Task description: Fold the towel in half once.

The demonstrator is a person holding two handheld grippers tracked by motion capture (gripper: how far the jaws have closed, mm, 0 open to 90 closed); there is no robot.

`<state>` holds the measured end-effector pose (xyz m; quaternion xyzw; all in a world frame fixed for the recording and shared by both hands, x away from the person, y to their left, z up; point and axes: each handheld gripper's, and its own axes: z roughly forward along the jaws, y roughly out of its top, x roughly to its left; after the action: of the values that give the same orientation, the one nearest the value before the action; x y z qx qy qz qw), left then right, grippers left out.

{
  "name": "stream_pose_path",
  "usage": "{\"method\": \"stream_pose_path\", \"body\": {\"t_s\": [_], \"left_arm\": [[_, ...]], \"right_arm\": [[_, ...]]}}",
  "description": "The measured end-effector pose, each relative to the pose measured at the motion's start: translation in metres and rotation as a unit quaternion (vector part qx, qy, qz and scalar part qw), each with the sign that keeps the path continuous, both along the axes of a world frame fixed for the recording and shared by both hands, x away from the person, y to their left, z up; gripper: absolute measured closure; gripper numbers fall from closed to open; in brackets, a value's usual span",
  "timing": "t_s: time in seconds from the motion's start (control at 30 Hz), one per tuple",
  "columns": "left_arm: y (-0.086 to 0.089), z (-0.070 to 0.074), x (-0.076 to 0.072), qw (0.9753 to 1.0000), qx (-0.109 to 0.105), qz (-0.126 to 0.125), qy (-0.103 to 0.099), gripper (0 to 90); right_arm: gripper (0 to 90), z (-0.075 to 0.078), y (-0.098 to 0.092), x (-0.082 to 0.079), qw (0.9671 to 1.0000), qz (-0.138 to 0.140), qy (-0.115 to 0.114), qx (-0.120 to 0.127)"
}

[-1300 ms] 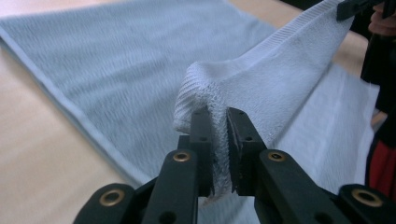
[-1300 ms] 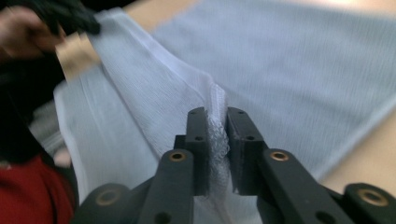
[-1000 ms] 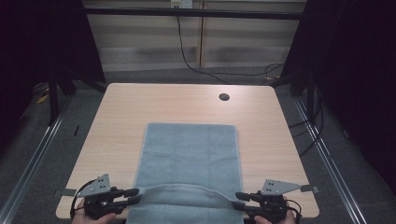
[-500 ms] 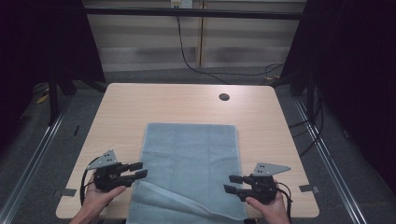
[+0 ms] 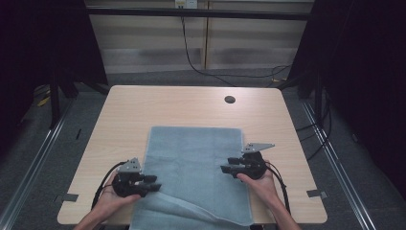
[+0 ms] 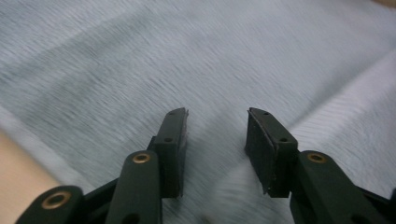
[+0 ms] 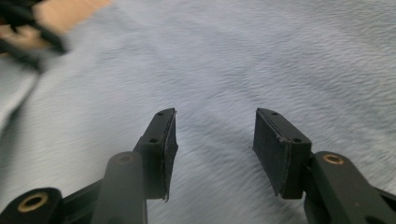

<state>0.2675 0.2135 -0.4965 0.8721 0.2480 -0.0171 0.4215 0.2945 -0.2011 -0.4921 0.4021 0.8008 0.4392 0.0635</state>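
The towel (image 5: 191,167) lies flat down the middle of the worktop (image 5: 143,105), its near hem turned up in a loose fold that hangs at the near edge. The left tongs (image 5: 155,183) sit over the towel's left edge, just beyond that fold, jaws apart with nothing between them; the right tongs (image 5: 226,168) sit over its right edge, a little farther up, also parted and empty. Both point inward across the cloth. The step looks like repositioning for a fresh grip; next, each pair probably needs to close on its own edge at matching height.
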Motion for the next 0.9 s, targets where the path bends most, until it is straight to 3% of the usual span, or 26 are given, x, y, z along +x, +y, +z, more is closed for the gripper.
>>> {"method": "stream_pose_path", "body": {"t_s": [0.07,0.13,0.17,0.23,0.43,0.53,0.6,0.67,0.73,0.8,0.9], "left_arm": [[0.004,0.004,-0.005,0.9996,-0.022,-0.014,-0.005,57.9],[0.008,0.008,0.000,0.9987,-0.050,0.005,0.000,55.8],[0.009,0.009,0.006,0.9983,-0.054,0.020,-0.008,54.6],[0.010,0.009,0.023,0.9975,-0.055,0.044,-0.004,54.5],[0.009,0.005,0.077,0.9931,-0.041,0.110,-0.004,54.6],[0.006,0.000,0.091,0.9896,-0.015,0.141,-0.025,54.9],[0.003,-0.008,0.094,0.9898,-0.004,0.141,-0.017,57.5],[0.002,-0.010,0.088,0.9911,0.000,0.129,-0.034,57.7],[0.003,-0.009,0.083,0.9923,0.002,0.121,-0.027,58.7],[0.005,-0.010,0.074,0.9931,-0.001,0.114,-0.026,58.8],[0.007,-0.009,0.066,0.9942,-0.005,0.105,-0.021,58.8]], "right_arm": [[49.0,-0.002,0.001,0.006,1.0000,-0.005,0.003,0.002],[47.9,-0.004,0.003,0.011,0.9999,-0.014,0.002,0.000],[47.3,-0.005,0.004,0.015,0.9999,-0.011,0.005,-0.006],[46.7,-0.004,0.007,0.022,0.9997,-0.018,-0.003,-0.018],[44.8,-0.002,0.010,0.050,0.9994,-0.034,-0.003,-0.004],[43.7,-0.007,0.012,0.060,0.9989,-0.042,-0.002,-0.020],[42.9,-0.015,0.013,0.062,0.9988,-0.041,0.012,-0.025],[43.3,-0.015,0.015,0.057,0.9987,-0.042,0.006,-0.028],[43.4,-0.014,0.015,0.053,0.9988,-0.034,0.010,-0.034],[43.5,-0.013,0.015,0.048,0.9989,-0.024,0.007,-0.040],[44.7,-0.016,0.013,0.039,0.9993,-0.024,0.001,-0.029]]}}
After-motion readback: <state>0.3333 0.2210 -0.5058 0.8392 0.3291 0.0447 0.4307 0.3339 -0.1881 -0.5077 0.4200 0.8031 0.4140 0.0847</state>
